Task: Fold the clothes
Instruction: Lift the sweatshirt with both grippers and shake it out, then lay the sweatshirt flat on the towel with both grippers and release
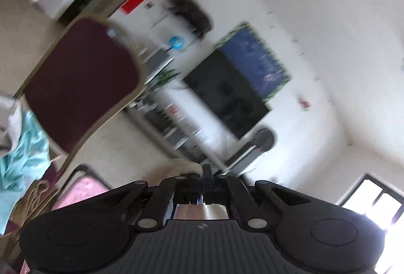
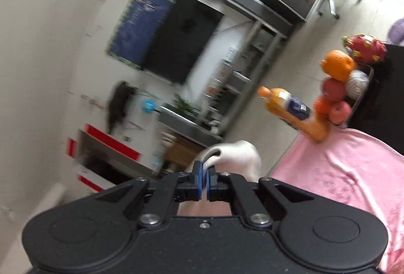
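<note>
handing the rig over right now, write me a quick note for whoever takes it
Left gripper: jaws shut, with pale cloth just past the tips; a grip there is likely but unclear.
Right gripper: jaws shut on the white cloth.
Both are lifted and tilted toward the room, and the views are blurred.
A pink towel lies on the table, and a teal garment lies on the chair.
No finished fold shows, so folding is still to do.

Left wrist view: the camera sits just behind the left gripper [image 1: 205, 182], rolled hard to one side and aimed up and out across the room at a far wall with a screen [image 1: 227, 97] and poster [image 1: 257, 59]. Right wrist view: set likewise behind the right gripper [image 2: 204, 176], rolled the opposite way, near a pink cloth [image 2: 341, 173]. Both share the far screen [image 2: 181, 39], poster [image 2: 141, 26] and shelves [image 2: 237, 77].
</note>
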A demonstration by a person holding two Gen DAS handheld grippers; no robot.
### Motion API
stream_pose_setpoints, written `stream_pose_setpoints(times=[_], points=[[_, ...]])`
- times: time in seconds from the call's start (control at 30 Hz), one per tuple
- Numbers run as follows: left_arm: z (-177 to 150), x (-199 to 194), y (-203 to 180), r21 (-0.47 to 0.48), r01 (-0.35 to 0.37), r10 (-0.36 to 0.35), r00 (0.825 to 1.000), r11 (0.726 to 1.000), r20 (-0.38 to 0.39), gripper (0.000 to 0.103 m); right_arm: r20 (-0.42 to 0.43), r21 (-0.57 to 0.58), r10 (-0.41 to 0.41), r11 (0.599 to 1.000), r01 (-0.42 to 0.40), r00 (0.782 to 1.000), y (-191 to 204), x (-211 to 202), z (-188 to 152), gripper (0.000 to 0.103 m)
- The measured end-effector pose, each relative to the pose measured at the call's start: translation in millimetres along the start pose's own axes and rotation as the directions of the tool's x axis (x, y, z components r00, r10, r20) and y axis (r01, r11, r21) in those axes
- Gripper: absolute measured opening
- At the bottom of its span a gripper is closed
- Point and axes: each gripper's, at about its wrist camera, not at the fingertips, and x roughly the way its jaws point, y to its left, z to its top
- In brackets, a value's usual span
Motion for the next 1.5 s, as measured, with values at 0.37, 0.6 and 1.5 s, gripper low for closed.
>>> stream_pose_setpoints(times=[0.37, 0.6, 1.5], points=[[2, 48, 22, 0.020, -0.133, 0.135, 0.989, 0.991, -0.068, 0.000, 0.046, -0.146, 0.015, 0.989, -0.008, 0.999, 28, 8, -7, 0.003], [-15, 201, 73, 0.126, -0.394, 0.413, 0.879, 0.911, -0.238, 0.000, -0.075, -0.237, -0.323, 0.925, 0.297, 0.944, -16, 177, -24, 0.003], [-250, 180, 287, 0.250, -0.595, 0.634, 0.624, 0.764, -0.456, 0.000, -0.338, -0.277, -0.668, 0.744, 0.609, 0.663, -270, 182, -155, 0.003]])
